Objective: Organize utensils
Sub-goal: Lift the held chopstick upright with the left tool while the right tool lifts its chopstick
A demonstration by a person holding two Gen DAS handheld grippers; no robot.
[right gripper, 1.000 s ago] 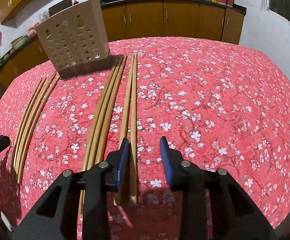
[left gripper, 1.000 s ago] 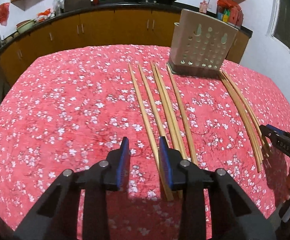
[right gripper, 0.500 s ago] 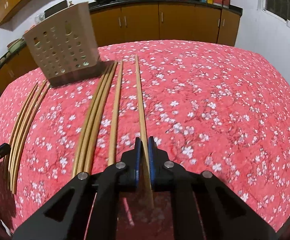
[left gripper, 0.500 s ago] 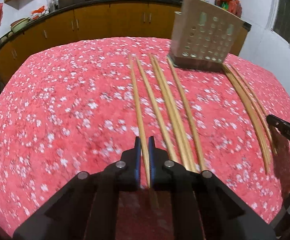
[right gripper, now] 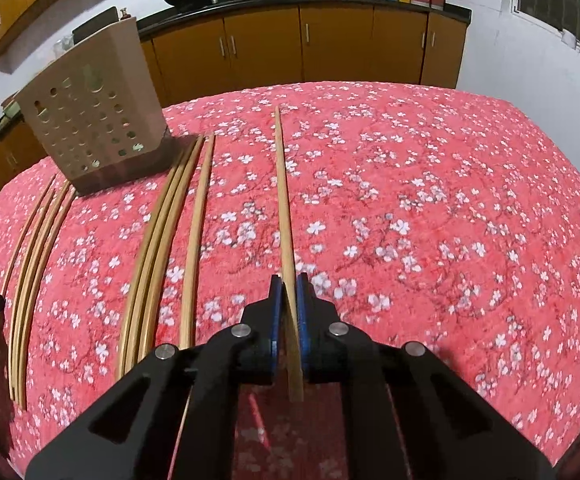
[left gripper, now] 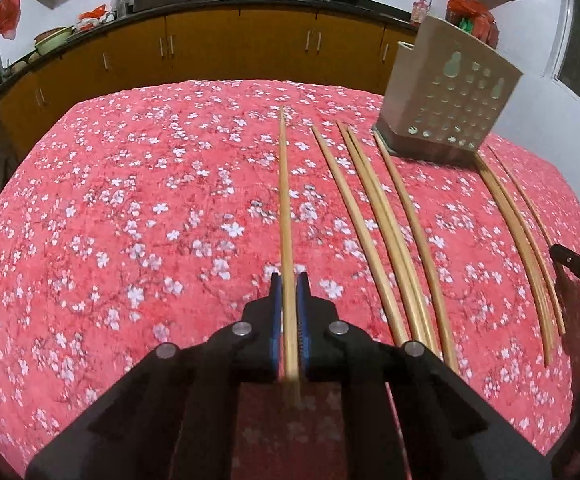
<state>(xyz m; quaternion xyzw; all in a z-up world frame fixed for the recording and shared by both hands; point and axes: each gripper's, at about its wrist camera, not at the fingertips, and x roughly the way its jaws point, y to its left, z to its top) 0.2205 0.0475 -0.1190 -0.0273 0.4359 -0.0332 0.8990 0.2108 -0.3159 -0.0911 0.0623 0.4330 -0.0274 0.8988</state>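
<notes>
Chopstick point(left gripper: 284, 208) points straight ahead from left gripper point(left gripper: 289, 292).

Both views set low and close over the red blossom-patterned cloth-covered surface point(left gripper: 130, 208), looking forward along black fingers point(left gripper: 276, 316) toward the orange-brown kitchen cabinets point(left gripper: 210, 48). Shared between them: the beige perforated plastic utensil holder point(left gripper: 445, 108), upper right in the left view, upper left point(right gripper: 90, 120) in the right.

Chopsticks point(left gripper: 389, 224) before holder point(left gripper: 445, 108), on table point(left gripper: 130, 200)
</notes>
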